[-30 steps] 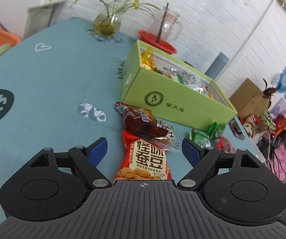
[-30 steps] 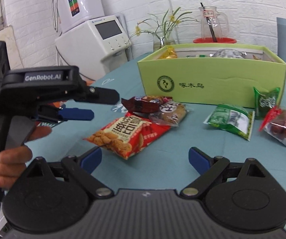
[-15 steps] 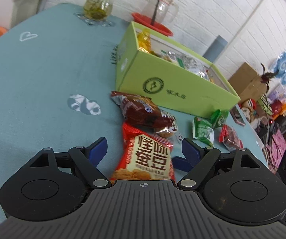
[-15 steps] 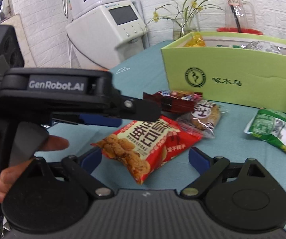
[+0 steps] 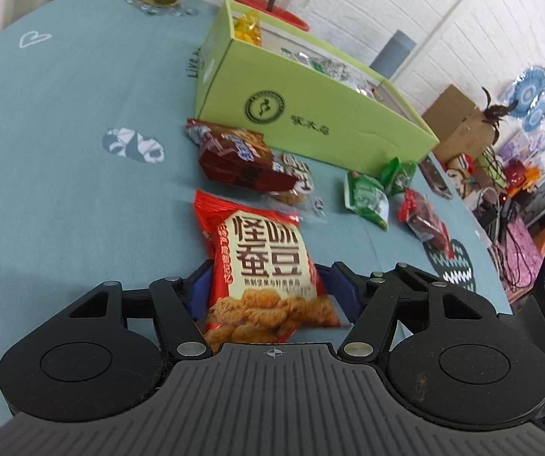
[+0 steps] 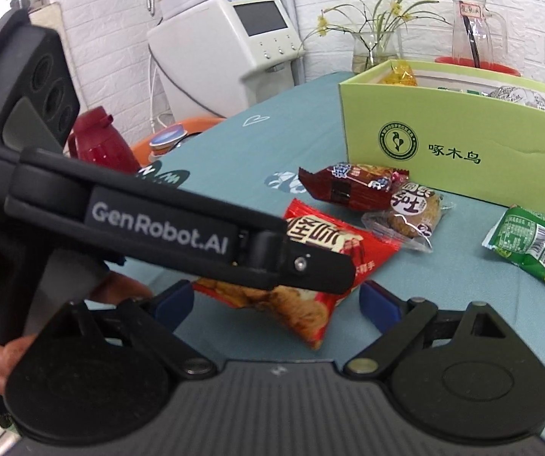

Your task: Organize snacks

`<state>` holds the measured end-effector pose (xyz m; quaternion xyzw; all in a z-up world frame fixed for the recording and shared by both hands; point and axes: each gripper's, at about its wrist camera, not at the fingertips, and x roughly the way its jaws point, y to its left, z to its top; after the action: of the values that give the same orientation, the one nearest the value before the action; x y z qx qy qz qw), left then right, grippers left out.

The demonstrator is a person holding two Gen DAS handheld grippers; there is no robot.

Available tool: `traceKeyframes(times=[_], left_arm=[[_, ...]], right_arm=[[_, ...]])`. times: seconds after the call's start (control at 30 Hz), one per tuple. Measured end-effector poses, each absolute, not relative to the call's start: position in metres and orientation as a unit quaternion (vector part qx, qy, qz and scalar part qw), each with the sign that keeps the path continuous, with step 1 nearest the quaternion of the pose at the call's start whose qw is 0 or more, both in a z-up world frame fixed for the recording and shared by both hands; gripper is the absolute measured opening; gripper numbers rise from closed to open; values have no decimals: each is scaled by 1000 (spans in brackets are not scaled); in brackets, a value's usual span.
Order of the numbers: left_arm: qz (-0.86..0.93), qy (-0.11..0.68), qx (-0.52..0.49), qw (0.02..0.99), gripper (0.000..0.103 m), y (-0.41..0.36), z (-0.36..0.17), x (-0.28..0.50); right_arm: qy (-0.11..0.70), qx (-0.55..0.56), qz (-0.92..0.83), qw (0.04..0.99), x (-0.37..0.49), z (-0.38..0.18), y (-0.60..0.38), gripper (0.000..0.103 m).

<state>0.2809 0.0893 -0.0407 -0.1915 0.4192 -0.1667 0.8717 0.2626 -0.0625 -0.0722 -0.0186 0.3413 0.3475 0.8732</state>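
While the sorting is only part done: several packets already lie inside the green box (image 5: 310,121), and more wait loose on the tabletop (image 5: 63,121).
Left gripper (image 5: 268,285): fingers narrowed onto the near end of the red broad-bean bag (image 5: 268,262), pads against both its sides; whether the bag is off the cloth is hard to judge.
Next in the row: dark red wafer pack (image 5: 234,155) just in front of the box, with a clear-wrapped cake (image 5: 295,186) tucked against it.
Further right: two green packets (image 5: 367,197) and a small red sweet pack (image 5: 424,220), all unpacked, near the box's right end.
Right gripper (image 6: 276,300): fingers spread wide, holding nothing, hovering just short of the same red bag.
Judged remaining: the bag in hand plus five loose snacks to go in.
Hidden: the box's contents show only as tops over the rim; the left tool's body blocks much of the red bag in the right wrist view, where the box's right end is also cut off.
Blurred: print on the green packets.
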Motion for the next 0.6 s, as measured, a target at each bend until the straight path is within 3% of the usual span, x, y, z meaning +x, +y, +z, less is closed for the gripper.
traceKeyframes(times=[0.37,0.43,0.6], left_arm=[[-152,409,-185,881,57,75,-36,254],[-133,404,-185,886,72,77,-32,256],[-116,402,-173,892,71,77,-31,260]], right_arm=[[334,-11,333,882,236,-71,-84,93],[330,-6,322,887,239,-70,-86,93],[328,2,308,893,252,-68,-85,93]])
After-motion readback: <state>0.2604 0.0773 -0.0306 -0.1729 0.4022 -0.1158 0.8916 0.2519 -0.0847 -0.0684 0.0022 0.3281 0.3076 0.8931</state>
